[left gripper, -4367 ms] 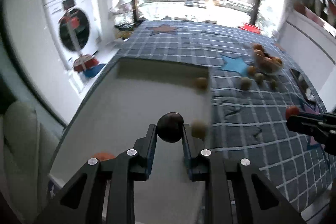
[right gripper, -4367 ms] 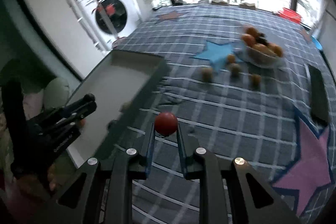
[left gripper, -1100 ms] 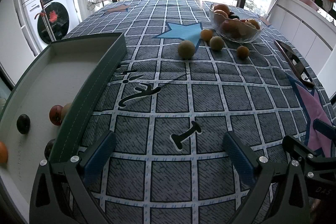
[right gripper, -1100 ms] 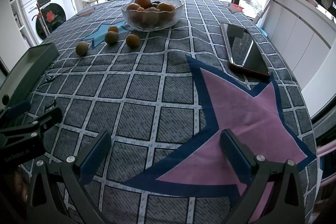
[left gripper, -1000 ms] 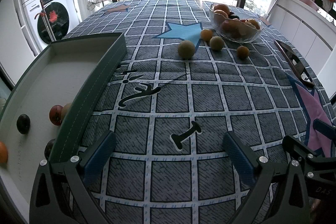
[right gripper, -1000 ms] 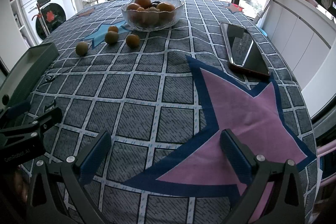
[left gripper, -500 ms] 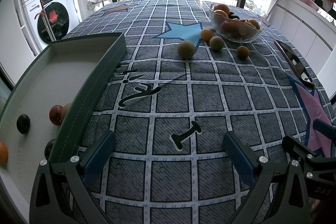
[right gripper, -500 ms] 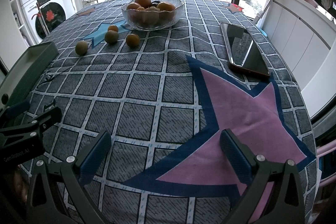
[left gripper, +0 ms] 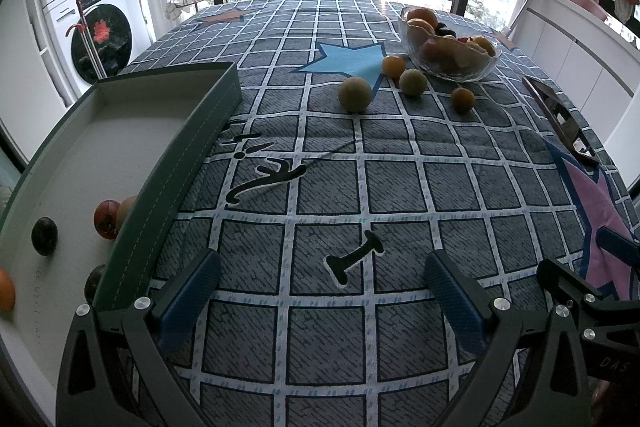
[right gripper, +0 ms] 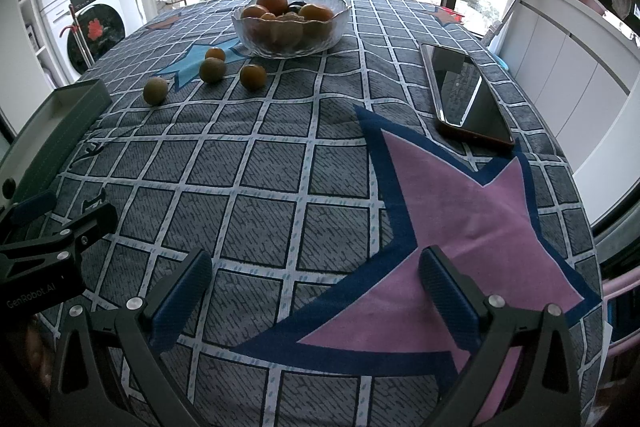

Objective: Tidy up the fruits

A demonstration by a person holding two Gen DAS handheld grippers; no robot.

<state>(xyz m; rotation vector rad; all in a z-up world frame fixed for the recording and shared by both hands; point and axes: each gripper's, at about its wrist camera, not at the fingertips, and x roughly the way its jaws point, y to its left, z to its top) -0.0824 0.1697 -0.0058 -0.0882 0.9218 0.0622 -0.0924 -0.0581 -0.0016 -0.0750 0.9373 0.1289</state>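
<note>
Grippers, left (left gripper: pixel 320 291) and right (right gripper: pixel 316 283), apparently unmoved, stay spread, empty.

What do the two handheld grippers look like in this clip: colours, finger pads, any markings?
Both the left gripper and right gripper have dark grey frames with silver screws and blue ribbed fingertip pads. White "GenRobot.AI" lettering marks the left body; the right's shows "DAS".

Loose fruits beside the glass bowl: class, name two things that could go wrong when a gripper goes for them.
1. The four loose fruits are round and lie free on the cloth, so a nudge might roll one away.
2. They sit close to the glass bowl; a wide-open right gripper could knock it.
</note>
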